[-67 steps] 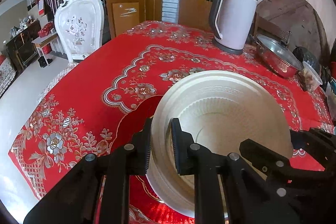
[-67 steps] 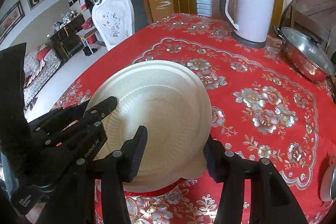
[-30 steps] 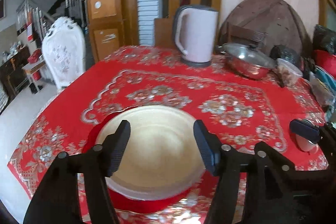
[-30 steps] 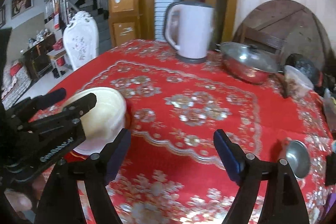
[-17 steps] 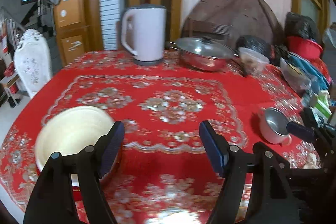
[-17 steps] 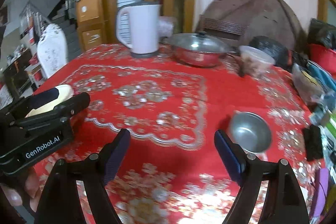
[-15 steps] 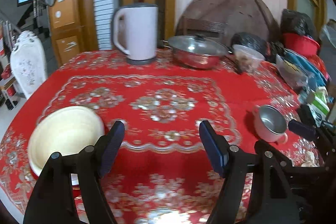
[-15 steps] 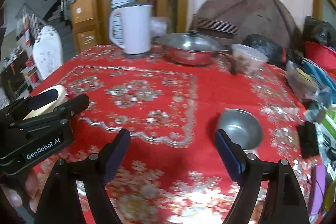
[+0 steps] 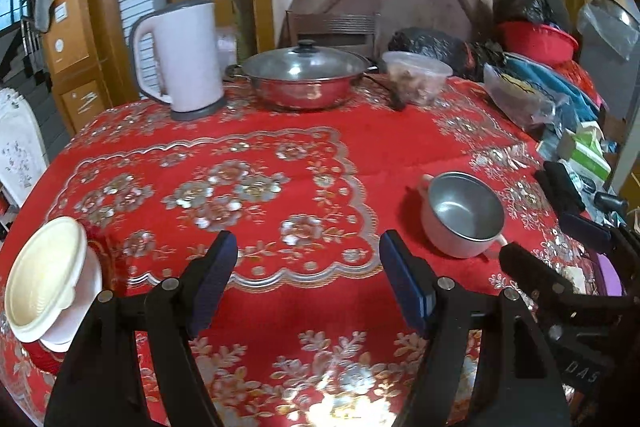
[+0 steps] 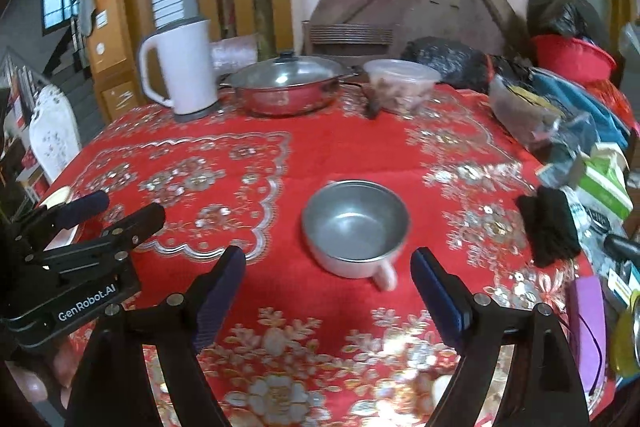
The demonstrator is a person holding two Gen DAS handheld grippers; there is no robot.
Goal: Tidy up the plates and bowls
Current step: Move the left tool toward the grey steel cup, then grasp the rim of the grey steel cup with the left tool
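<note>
Spread wide and carrying nothing now, the left gripper (image 9: 308, 279), where two seconds back its pads pinched the rim of the cream plate (image 9: 40, 279); swung away to the right since then, leaving that plate parked at the far left edge of the table, nested on a white dish (image 9: 78, 311) with a red one (image 9: 40, 355) under it; looks like a finished stack, though the plate sits a little askew on the pile. Equally wide and empty, the right gripper (image 10: 328, 289), also turned off the stack and now squared up on the steel bowl (image 10: 356, 227); bowl framed right between the two blue pads (image 10: 222, 291), just ahead of them, upright, its little handle pointing back toward the camera; no contact yet. Same bowl sitting off to the right in the left wrist view, well apart from the plate stack. Meaning for the job: plate step done, bowl step opening; probably a push forward and down over the near rim, then a squeeze, minding that slick curved metal wall. Farther out, only bystanders on the red tablecloth (image 10: 344, 155): white kettle (image 10: 180, 67), lidded steel pot (image 10: 288, 87), plastic tub (image 10: 400, 81), clutter piled along the right edge.
</note>
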